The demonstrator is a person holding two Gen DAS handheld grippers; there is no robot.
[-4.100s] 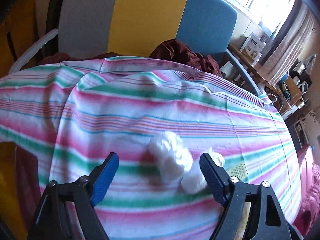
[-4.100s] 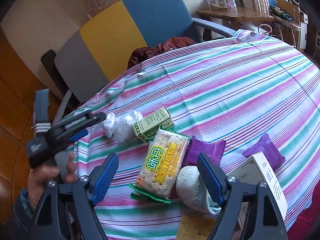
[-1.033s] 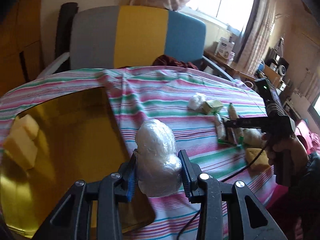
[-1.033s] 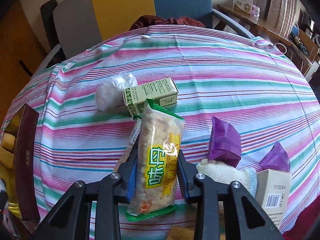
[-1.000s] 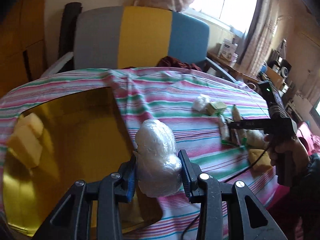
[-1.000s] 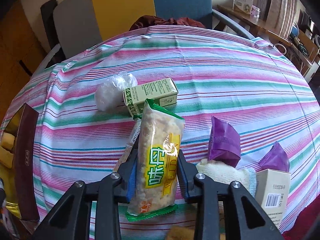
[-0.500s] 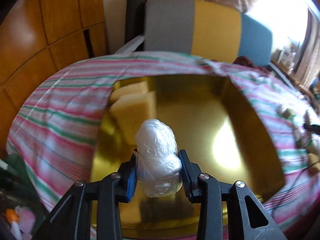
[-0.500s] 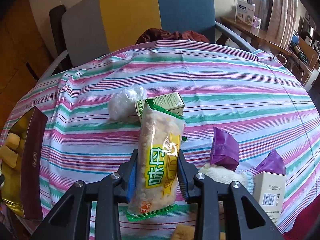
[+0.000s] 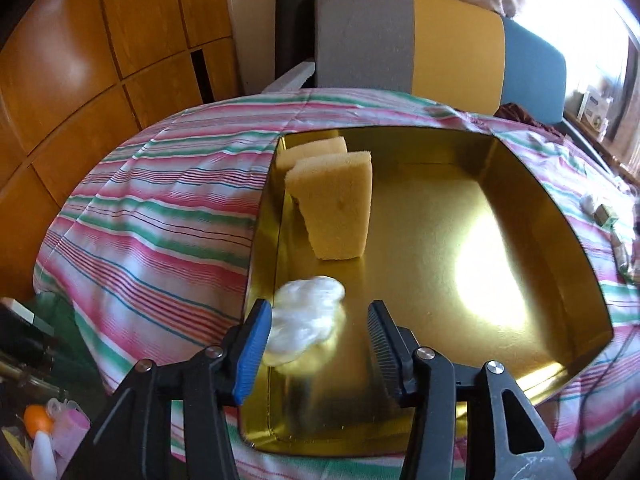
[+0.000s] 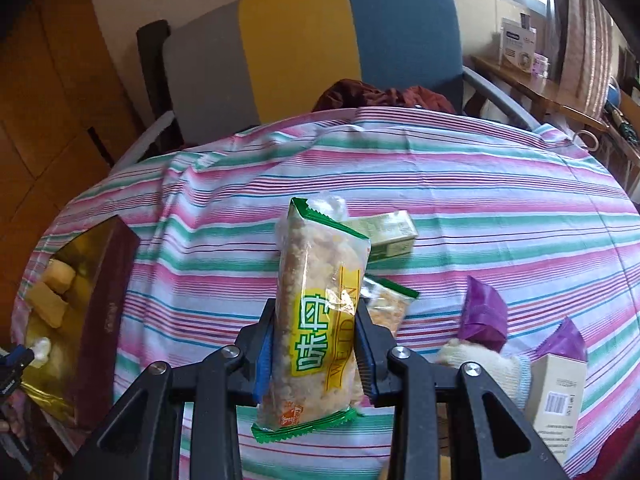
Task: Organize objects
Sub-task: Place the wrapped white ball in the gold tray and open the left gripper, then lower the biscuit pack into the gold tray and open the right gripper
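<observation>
In the left wrist view my left gripper (image 9: 316, 340) hangs over the near left corner of a gold-lined box (image 9: 568, 216). Its jaws are opening. A white plastic-wrapped bundle (image 9: 308, 318), blurred, lies low between them against the left pad, clear of the right pad. Two yellow sponges (image 9: 336, 208) stand at the box's far left. In the right wrist view my right gripper (image 10: 314, 356) is shut on an upright cracker packet (image 10: 320, 276) with a yellow and green label, held above the striped tablecloth (image 10: 460, 200). The box (image 10: 104, 304) sits at the far left there.
On the cloth lie a green carton (image 10: 386, 234), a second cracker packet (image 10: 386, 304), two purple sachets (image 10: 482, 314), a white knitted glove (image 10: 480, 360) and a beige carton (image 10: 556, 392). A grey, yellow and blue chair (image 10: 296, 48) stands behind the table. Clutter lies on the floor (image 9: 40, 432) at the left.
My left gripper swung from over the cloth to over the gold box, then its jaws parted and the white bundle slipped down from the pads. My right gripper rose a little with the cracker packet.
</observation>
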